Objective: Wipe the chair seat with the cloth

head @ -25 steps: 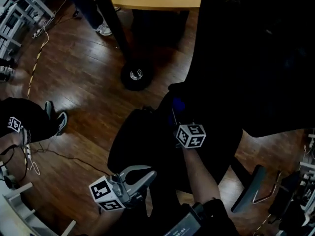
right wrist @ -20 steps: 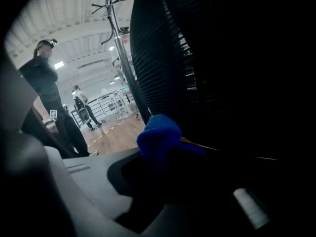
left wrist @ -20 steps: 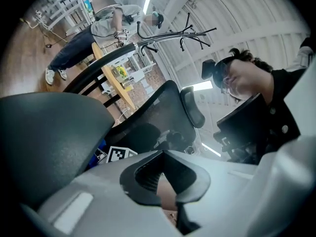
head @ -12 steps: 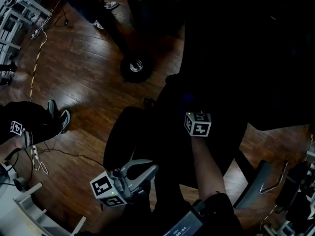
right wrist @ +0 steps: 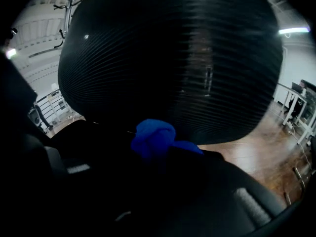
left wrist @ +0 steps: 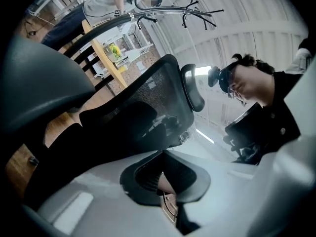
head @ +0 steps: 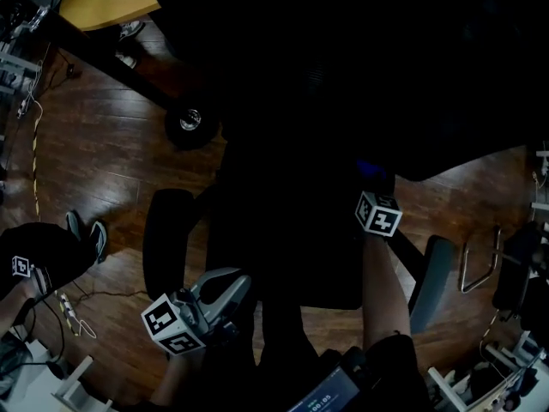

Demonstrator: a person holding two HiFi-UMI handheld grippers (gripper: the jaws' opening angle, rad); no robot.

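Right tongs carry the cloth at the chair; left tongs idle.
Head view: right tongs (head: 372,183) hold a crumpled blue cloth (head: 367,169) over the black padded chair seat (head: 292,230); left tongs (head: 238,281) sit low, off the seat's front-left.
Left gripper view: tongs (left wrist: 165,154) closed together, nothing between.
Right gripper view: tongs (right wrist: 153,157) clenched on the cloth (right wrist: 153,138), before the black ribbed mesh backrest (right wrist: 173,58).

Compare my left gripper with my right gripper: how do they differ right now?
The right gripper has its jaws shut on the bunched blue cloth; the left gripper has its jaws together on nothing. The right gripper is over the black chair seat, close to the black mesh backrest; the left gripper is set back, off the seat's front left corner. Both point forward toward the chair.
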